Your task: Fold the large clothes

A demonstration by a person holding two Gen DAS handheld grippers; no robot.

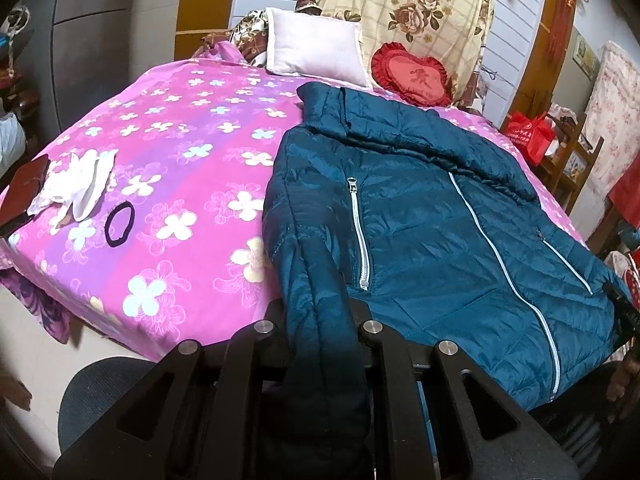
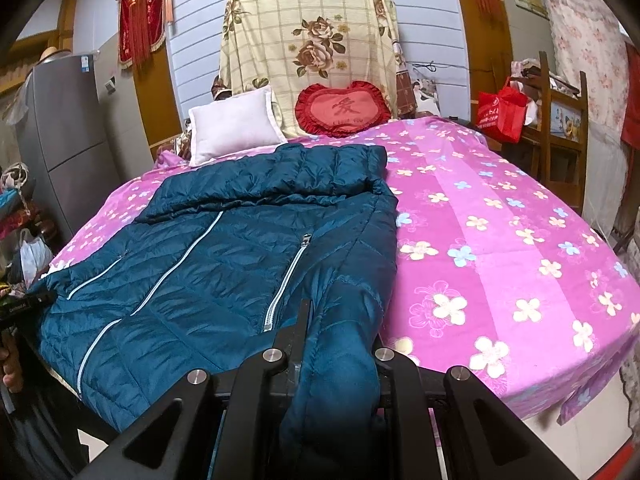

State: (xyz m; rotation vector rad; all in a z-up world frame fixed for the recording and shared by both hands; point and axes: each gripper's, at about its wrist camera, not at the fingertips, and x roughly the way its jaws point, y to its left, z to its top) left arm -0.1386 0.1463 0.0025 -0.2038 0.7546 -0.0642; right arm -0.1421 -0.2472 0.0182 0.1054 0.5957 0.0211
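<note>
A teal quilted jacket (image 1: 440, 220) with pale zips lies front up on the pink flowered bed sheet (image 1: 180, 140), collar toward the pillows. My left gripper (image 1: 320, 314) is shut on the jacket's left sleeve (image 1: 324, 360), which runs back between the fingers and drapes over the gripper body. In the right wrist view the same jacket (image 2: 200, 260) spreads to the left, and my right gripper (image 2: 338, 320) is shut on the other sleeve (image 2: 340, 360) at the bed's near edge. The sleeve hides the right gripper's right finger. A hand with the other gripper shows at each view's outer edge.
A white pillow (image 1: 316, 46) and a red heart cushion (image 1: 412, 76) sit at the bed's head. A black hair tie (image 1: 119, 226), a white cloth (image 1: 80, 184) and a brown flat item (image 1: 22, 192) lie on the sheet's left side. A red bag (image 2: 502, 110) hangs at the right.
</note>
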